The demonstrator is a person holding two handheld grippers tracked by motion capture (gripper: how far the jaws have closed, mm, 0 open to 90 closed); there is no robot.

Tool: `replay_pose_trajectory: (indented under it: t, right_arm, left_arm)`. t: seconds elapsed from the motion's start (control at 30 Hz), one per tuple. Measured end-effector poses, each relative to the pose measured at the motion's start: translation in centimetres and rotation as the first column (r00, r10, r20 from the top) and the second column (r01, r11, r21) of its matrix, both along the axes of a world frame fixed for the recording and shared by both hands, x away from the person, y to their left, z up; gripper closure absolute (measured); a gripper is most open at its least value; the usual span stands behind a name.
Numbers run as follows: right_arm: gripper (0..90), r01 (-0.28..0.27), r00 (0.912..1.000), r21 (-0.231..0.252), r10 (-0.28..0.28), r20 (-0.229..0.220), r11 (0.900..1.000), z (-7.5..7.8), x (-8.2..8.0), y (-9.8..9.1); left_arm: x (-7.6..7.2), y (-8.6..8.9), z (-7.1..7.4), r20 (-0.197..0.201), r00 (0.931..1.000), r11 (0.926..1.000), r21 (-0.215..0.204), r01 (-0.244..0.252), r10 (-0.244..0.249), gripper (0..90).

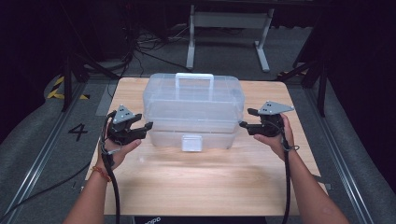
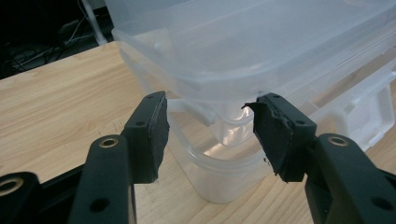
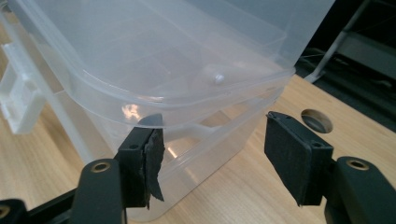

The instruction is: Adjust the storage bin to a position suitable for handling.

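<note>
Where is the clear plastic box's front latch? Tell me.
In the high view the white latch sits at the middle of the clear plastic storage box's near wall, low by the wooden table, between the left gripper and right gripper.

A pale wooden table [image 1: 201, 182] stands on a grey floor [image 1: 42, 140] marked with a black numeral 4 [image 1: 77, 132] and yellow-black hazard tape [image 1: 58, 88]. Behind, a white metal frame [image 1: 229, 32] and loose cables [image 1: 140, 46] sit in a dark room.

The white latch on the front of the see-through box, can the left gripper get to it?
Probably yes. The left gripper sits at the box's left end with its jaws apart, and the latch faces the person with bare table in front of it, so nothing blocks the way.
</note>
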State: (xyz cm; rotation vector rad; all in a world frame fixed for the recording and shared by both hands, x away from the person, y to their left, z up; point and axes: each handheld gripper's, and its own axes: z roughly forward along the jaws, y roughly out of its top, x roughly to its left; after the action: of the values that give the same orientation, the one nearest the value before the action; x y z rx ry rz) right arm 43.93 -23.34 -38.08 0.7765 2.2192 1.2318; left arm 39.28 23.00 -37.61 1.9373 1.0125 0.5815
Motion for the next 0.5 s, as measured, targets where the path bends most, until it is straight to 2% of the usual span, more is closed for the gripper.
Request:
replay_pose_trajectory:
  t: [0.3,0.43,0.5]
  right_arm:
    - [45.2,0.039,0.9974,0.084,-0.044,0.058,0.9957,1.2,0.1,0.0]
    - [46.2,0.041,0.9966,0.106,-0.048,0.066,0.9935,1.6,0.3,0.0]
    - [46.5,0.045,0.9960,0.105,-0.053,0.072,0.9934,1.9,0.4,0.0]
  left_arm:
    - [-0.7,0.9,-0.8,-0.011,0.9999,1.0000,0.005,0.001,-0.001,44.1]
    - [-1.2,1.1,-1.1,-0.008,0.9999,0.9999,-0.005,0.015,-0.015,43.8]
    - [-1.4,1.0,-1.3,-0.009,0.9997,0.9996,0.014,0.025,-0.024,43.5]
